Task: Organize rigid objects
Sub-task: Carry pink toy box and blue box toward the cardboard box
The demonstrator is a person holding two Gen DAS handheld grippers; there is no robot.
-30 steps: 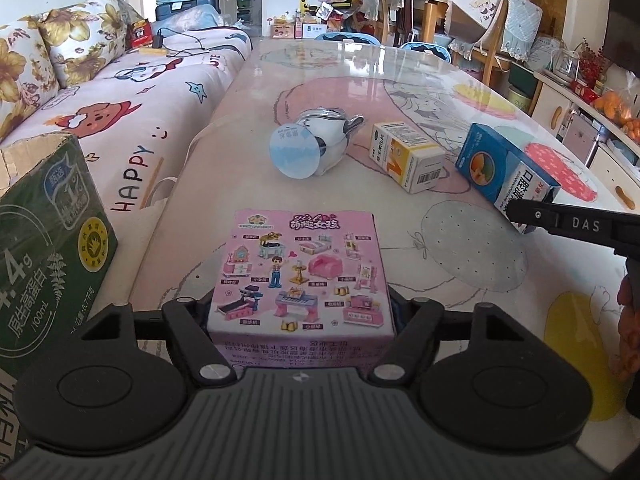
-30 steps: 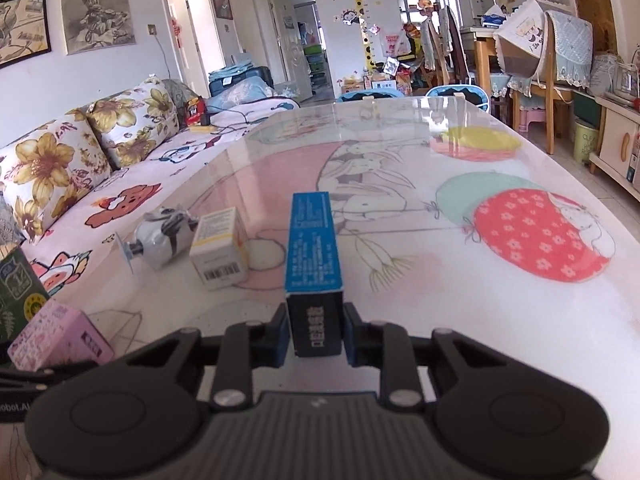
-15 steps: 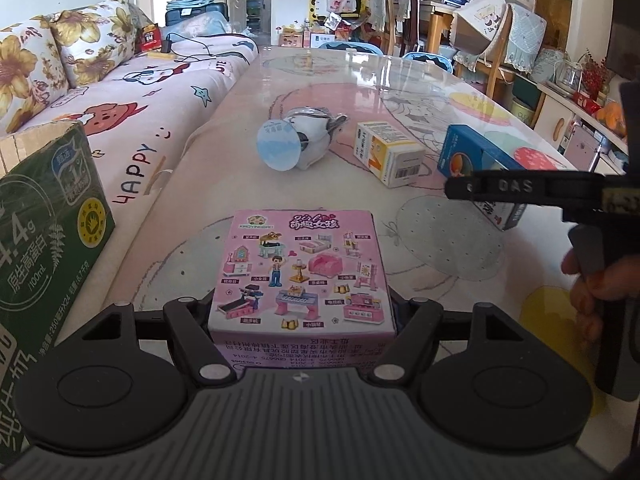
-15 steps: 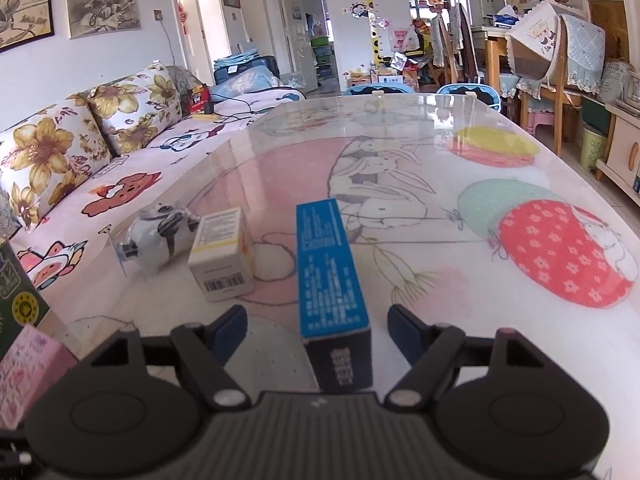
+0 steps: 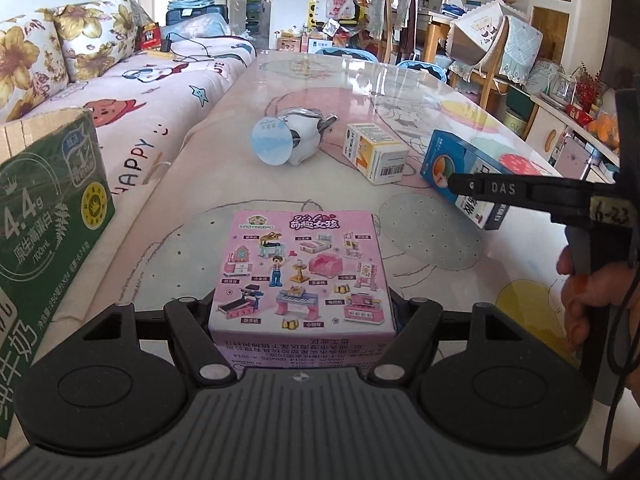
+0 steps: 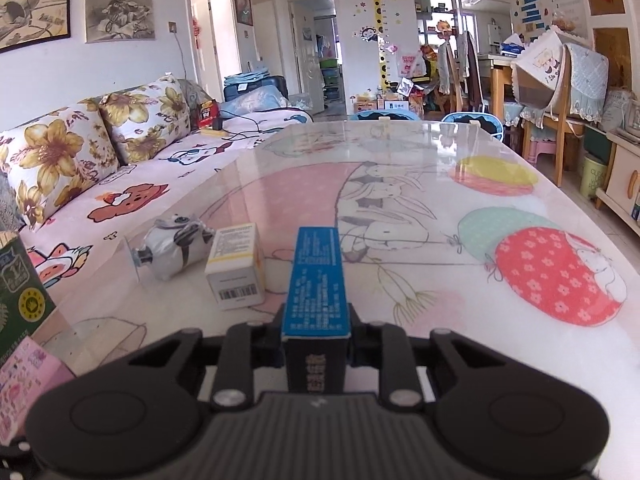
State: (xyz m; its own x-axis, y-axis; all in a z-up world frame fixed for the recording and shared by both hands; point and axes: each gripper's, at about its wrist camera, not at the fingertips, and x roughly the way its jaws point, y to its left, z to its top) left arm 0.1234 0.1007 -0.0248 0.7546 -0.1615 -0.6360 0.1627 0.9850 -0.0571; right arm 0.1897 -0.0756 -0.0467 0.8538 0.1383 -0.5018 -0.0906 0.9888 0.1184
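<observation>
My left gripper point(image 5: 303, 320) is shut on a pink toy box point(image 5: 302, 272), held just above the table. My right gripper point(image 6: 316, 336) is shut on the near end of a long blue box point(image 6: 316, 280); it also shows in the left wrist view point(image 5: 464, 176) with one right finger point(image 5: 520, 192) across it. A white and yellow carton point(image 6: 238, 266) lies left of the blue box. A silver pouch with a blue round cap point(image 5: 292, 140) lies further left.
A green milk carton case point(image 5: 44, 216) stands at the table's left edge. A sofa point(image 6: 100, 184) runs along the left. The glass table top point(image 6: 460, 240) has a cartoon cloth under it. Chairs and cabinets stand at the far right.
The right gripper opened around the blue box half a second ago and has now shut on it again. The left gripper keeps hold of the pink box.
</observation>
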